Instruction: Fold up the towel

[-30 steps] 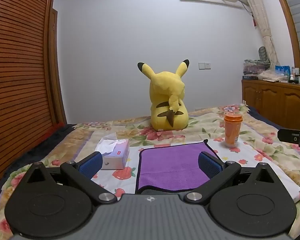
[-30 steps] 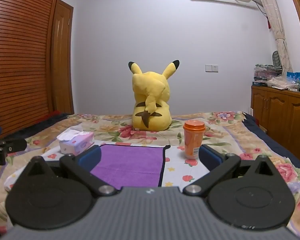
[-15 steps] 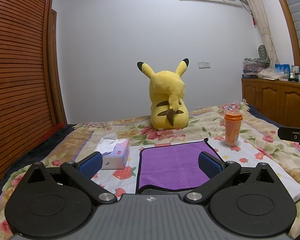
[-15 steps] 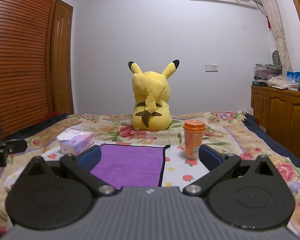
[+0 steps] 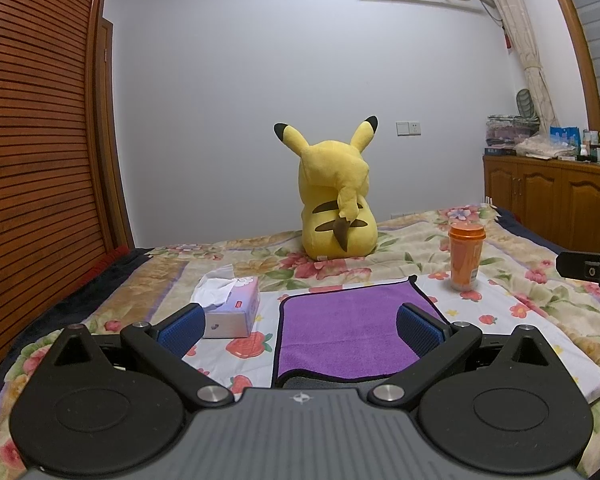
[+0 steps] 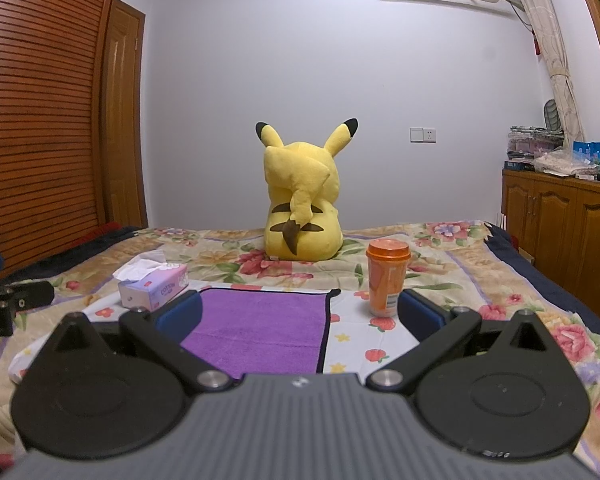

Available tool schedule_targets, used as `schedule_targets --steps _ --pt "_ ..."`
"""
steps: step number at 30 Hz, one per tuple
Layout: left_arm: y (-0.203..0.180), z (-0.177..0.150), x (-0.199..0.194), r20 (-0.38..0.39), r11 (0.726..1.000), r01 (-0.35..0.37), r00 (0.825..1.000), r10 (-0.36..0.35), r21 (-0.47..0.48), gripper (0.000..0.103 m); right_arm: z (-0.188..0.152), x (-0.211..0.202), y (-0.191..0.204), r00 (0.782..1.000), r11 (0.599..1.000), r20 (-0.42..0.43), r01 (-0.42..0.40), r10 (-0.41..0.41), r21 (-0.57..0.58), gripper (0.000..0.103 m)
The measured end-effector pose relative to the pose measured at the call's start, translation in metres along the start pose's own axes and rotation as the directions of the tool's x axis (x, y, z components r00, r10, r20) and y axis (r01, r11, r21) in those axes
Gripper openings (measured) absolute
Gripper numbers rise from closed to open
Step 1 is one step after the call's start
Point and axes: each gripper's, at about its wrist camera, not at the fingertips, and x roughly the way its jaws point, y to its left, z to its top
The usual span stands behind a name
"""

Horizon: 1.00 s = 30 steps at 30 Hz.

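A purple towel with a dark border (image 5: 340, 328) lies flat on a white flowered cloth on the bed; it also shows in the right wrist view (image 6: 256, 328). My left gripper (image 5: 300, 330) is open and empty, hovering above the towel's near edge. My right gripper (image 6: 298, 314) is open and empty, above the towel's near right side. The right gripper's body shows at the right edge of the left wrist view (image 5: 596, 270); the left gripper's body shows at the left edge of the right wrist view (image 6: 8, 304).
A tissue box (image 5: 230, 306) sits left of the towel. An orange lidded cup (image 5: 466, 256) stands at its far right corner. A yellow Pikachu plush (image 5: 336, 200) sits behind. A slatted wooden wardrobe (image 5: 36, 160) is left, a wooden cabinet (image 5: 552, 204) right.
Both grippers have hardly moved; the views shift only slightly. The towel lies as before.
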Motion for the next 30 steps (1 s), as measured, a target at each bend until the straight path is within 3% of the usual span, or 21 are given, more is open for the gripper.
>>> schedule_targets --steps 30 --pt "0.0019 -0.0045 0.0046 -0.002 1.000 -0.001 1.000 0.001 0.005 0.103 0.0005 -0.0003 -0.0034 1.000 1.000 -0.002 0.001 -0.001 0.005 0.103"
